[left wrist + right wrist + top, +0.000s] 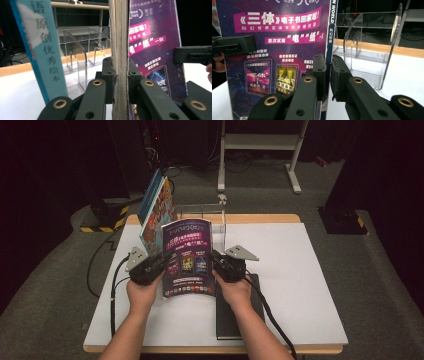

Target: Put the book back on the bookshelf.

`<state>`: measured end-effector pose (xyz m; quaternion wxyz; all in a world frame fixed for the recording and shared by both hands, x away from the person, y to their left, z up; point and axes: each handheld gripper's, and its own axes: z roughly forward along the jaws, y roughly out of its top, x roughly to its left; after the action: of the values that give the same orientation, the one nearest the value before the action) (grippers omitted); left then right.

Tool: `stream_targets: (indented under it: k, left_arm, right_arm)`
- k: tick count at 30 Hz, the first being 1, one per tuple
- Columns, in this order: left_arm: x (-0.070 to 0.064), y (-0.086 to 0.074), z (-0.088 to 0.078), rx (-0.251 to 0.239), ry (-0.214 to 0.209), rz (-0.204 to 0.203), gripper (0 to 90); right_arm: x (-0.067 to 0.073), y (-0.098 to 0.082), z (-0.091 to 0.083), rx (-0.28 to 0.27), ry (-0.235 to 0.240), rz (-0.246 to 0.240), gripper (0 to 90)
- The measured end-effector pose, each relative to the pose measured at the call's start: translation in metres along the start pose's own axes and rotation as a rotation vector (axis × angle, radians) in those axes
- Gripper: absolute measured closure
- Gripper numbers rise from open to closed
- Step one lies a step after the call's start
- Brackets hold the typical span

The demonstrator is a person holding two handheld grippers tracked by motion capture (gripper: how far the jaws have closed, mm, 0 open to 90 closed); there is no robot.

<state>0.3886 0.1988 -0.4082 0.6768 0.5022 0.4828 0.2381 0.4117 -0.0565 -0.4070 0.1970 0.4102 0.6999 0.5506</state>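
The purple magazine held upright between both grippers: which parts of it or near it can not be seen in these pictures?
- Purple magazine, high view: its side edges are hidden by the left gripper and right gripper.
- Left gripper view: its top is cut off by the frame.
- Black flat book, high view: partly covered by the right forearm.
- Clear acrylic rack, high view: the magazine hides its lower part.

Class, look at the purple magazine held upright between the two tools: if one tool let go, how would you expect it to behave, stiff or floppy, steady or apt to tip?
The purple magazine is thin and its cover already bows in the high view, so it would probably flop. Standing on its narrow bottom edge, gripped at both side edges by the left tool and right tool, it would likely tip. Its glossy cover may slip.
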Motion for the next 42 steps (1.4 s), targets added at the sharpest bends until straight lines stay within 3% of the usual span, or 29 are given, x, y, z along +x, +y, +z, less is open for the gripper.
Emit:
stream_targets:
  k: [15,42]
  left_arm:
    - [-0.001,-0.001,-0.016,-0.010,-0.024,-0.001,77.8]
    - [-0.008,-0.012,-0.039,-0.051,-0.028,0.034,60.8]
  right_arm:
    - [0.008,-0.007,-0.019,-0.029,0.027,-0.019,82.5]
    - [0.026,-0.030,-0.054,-0.099,0.066,-0.055,80.9]
